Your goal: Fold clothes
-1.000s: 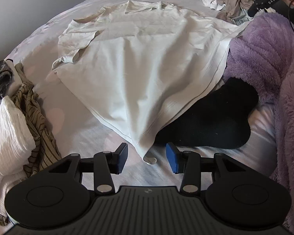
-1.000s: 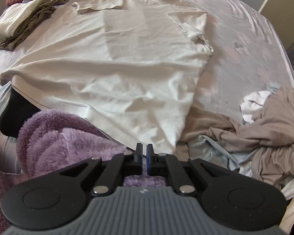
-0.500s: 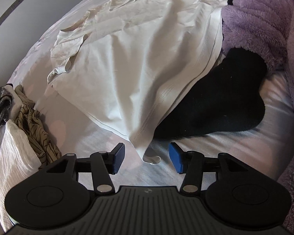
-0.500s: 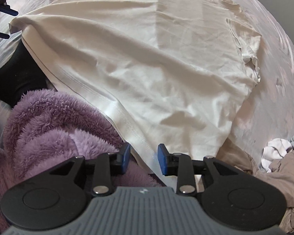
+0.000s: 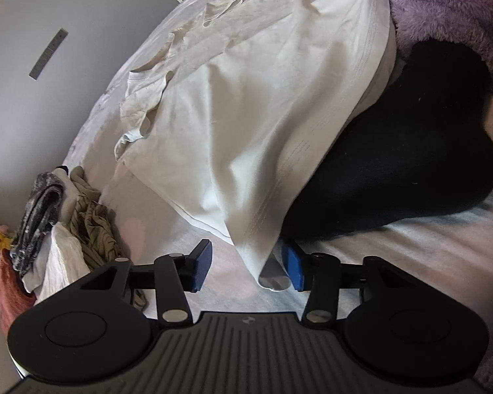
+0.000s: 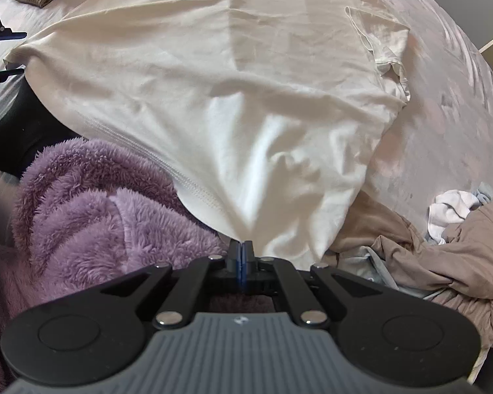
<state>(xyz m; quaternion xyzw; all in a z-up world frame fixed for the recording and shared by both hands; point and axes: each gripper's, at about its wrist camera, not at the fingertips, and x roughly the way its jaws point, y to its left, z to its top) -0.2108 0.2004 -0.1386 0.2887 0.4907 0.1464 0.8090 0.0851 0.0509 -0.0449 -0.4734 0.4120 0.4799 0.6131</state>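
T-shirt [image 6: 233, 75] hem corner pinched in right jaws; left jaws closing, spread around other corner.

Bare bed sheet [image 5: 167, 229] left open near the left gripper [image 5: 246, 267], folded clothes pile [image 5: 65, 229] crowding its left, black-socked foot [image 5: 394, 177] and purple fleece [image 6: 92, 203] blocking the right, crumpled garments [image 6: 443, 249] possibly hemming the right gripper [image 6: 241, 249].

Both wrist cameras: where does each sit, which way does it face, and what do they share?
Left wrist: behind the left gripper, jaws closing around the white T-shirt hem corner; black-socked foot beside.
Right wrist: behind the right gripper, shut on the opposite hem corner; purple fleece alongside.
Shared: T-shirt, foot, fleece.
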